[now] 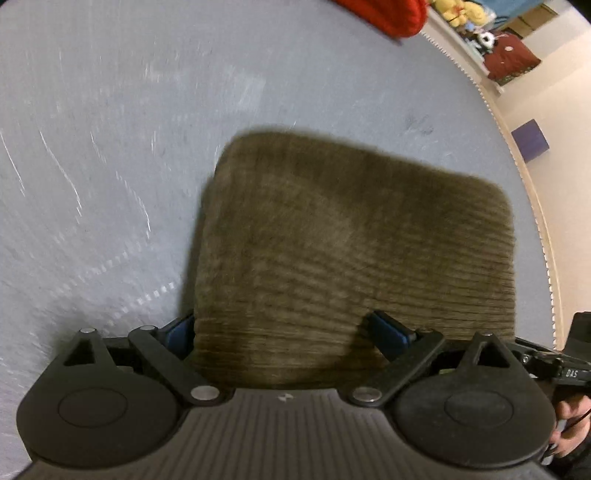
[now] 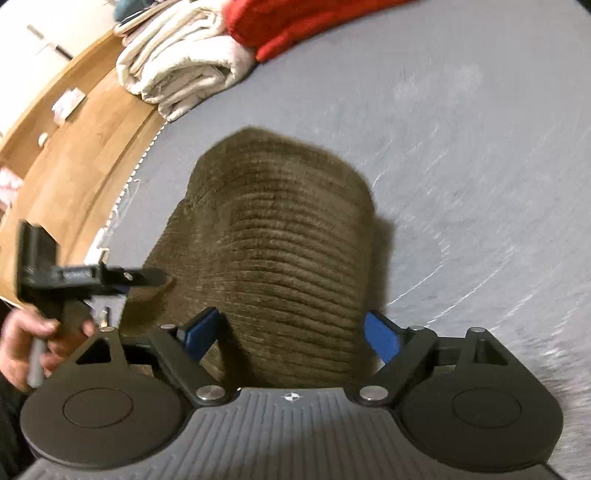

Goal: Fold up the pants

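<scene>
Between the blue fingers of each tool: brown corduroy pants point(image 1: 351, 251), folded, lying on the grey bed point(image 1: 110, 147). Left tool point(image 1: 291, 332) and right tool point(image 2: 291, 332) both spread wide, gripping nothing. Risk: fingers snagging cloth could undo the fold.

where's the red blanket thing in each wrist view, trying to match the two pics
Left wrist: the red fabric sits at the top edge, right of centre, cut off by the frame.
Right wrist: the red fabric runs along the top, centre to right, beside a stack of cream folded cloth.
Shared landmark: the brown corduroy pants on the grey-blue surface, central in both.
</scene>
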A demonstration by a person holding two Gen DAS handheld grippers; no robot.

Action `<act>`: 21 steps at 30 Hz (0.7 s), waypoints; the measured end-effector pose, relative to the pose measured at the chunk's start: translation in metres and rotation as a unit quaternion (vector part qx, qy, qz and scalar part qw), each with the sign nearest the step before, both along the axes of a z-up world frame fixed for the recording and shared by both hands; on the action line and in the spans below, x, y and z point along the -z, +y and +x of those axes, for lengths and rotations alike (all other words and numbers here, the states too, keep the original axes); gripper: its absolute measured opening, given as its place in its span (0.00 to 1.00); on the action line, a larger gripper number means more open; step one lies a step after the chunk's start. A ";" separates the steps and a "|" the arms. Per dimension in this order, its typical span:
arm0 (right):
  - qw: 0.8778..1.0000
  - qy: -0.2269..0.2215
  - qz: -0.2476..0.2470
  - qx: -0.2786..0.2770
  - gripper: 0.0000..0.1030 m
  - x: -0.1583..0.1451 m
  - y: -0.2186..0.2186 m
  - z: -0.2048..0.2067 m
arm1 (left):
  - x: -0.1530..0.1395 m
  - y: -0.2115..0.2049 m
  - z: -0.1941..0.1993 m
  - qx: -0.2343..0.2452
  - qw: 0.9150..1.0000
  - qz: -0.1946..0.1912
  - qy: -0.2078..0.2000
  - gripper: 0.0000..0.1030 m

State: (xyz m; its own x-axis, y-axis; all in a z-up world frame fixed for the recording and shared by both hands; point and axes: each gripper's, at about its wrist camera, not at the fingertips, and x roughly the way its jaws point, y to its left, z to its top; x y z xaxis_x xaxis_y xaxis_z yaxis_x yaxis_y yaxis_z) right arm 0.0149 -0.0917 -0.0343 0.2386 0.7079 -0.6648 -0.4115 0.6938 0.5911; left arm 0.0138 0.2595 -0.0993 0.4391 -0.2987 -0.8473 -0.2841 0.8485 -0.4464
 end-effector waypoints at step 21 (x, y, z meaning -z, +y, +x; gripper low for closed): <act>0.984 -0.140 -0.034 0.106 0.40 -0.066 -0.117 0.013 | -0.063 -0.171 0.104 0.114 0.974 0.025 -0.193 0.50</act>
State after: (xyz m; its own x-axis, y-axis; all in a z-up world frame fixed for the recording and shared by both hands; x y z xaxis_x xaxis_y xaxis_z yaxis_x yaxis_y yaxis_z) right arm 0.0276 -0.2085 0.0317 0.5566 0.5787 -0.5961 -0.3935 0.8155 0.4243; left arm 0.1181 0.0880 -0.0367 0.6547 -0.3878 -0.6488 0.0944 0.8936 -0.4388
